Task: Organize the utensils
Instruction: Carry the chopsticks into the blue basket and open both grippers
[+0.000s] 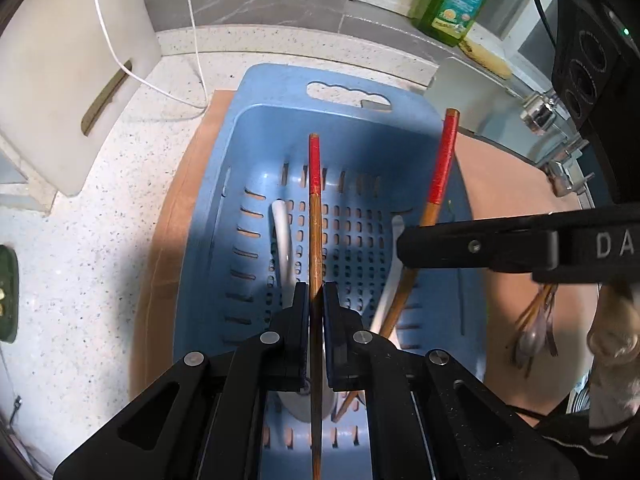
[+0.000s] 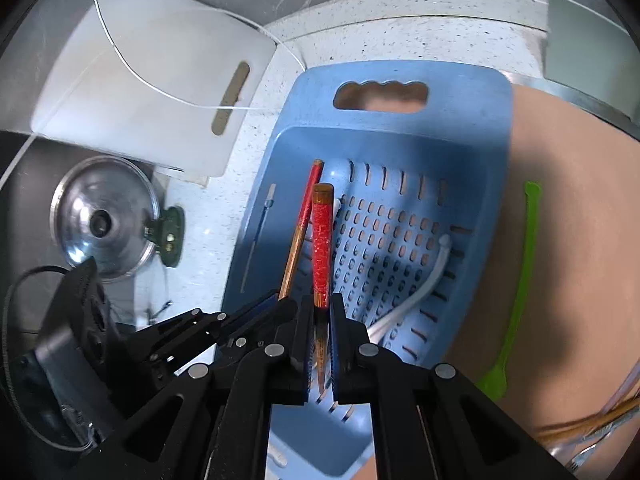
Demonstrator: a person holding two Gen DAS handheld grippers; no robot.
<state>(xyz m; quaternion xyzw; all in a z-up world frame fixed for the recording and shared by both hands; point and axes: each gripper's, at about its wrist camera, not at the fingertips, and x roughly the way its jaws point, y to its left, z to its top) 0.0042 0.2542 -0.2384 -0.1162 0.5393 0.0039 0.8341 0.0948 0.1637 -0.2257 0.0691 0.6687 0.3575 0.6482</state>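
Observation:
My left gripper (image 1: 316, 292) is shut on a wooden chopstick with a red end (image 1: 315, 220), held over the blue slotted basket (image 1: 280, 92). My right gripper (image 2: 320, 304) is shut on a second red-ended chopstick (image 2: 322, 240) above the same basket (image 2: 400, 76). In the left wrist view the right gripper (image 1: 404, 248) comes in from the right with its chopstick (image 1: 444, 160) tilted upward. In the right wrist view the left gripper (image 2: 276, 300) and its chopstick (image 2: 304, 220) sit just to the left. White spoons (image 1: 282, 240) (image 2: 428, 284) lie inside the basket.
The basket rests on a brown mat (image 1: 500, 184). A green utensil (image 2: 524, 264) and a pile of loose utensils (image 2: 592, 428) lie on the mat to the right. A white cutting board (image 1: 72, 80), a pot lid (image 2: 104, 220), a soap bottle (image 1: 456, 0) and a faucet (image 1: 540, 112) surround the area.

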